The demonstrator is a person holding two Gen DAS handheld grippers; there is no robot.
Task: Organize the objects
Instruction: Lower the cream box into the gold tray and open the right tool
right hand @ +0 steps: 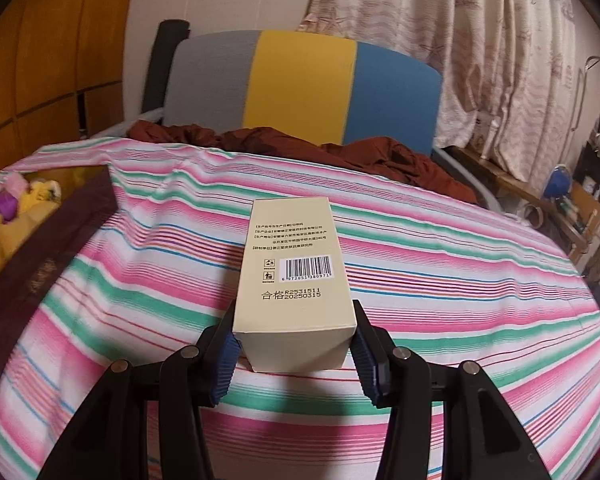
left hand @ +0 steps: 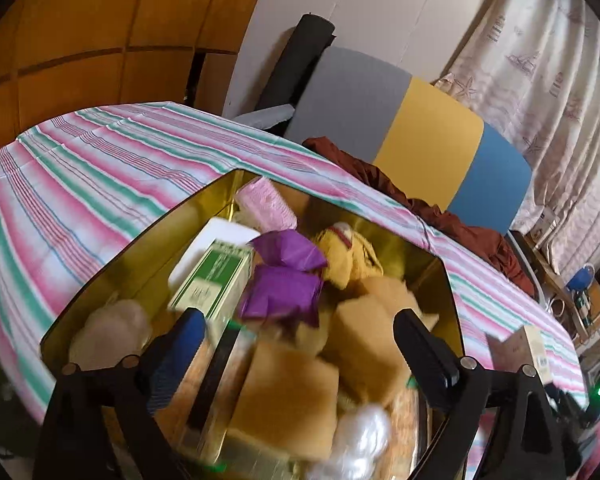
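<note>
My left gripper (left hand: 296, 336) is open above a gold-lined tin (left hand: 440, 272) on the striped cloth. The tin holds a green-and-white box (left hand: 212, 276), purple packets (left hand: 284, 280), tan sponge blocks (left hand: 292, 396), a pink packet (left hand: 266, 202), a yellow cloth (left hand: 348, 256) and a white lump (left hand: 360, 440). My right gripper (right hand: 294, 340) is shut on a cream box with a barcode (right hand: 292, 272), which lies lengthwise on the cloth, away from the tin (right hand: 40, 256) at the far left. The same cream box (left hand: 534, 348) shows at the right in the left wrist view.
The table carries a pink, green and white striped cloth (right hand: 420, 280). Behind it lies a dark red cloth (right hand: 380, 156) and a grey, yellow and blue chair back (right hand: 300, 88). A cluttered shelf (right hand: 572, 208) stands at the right by the curtain.
</note>
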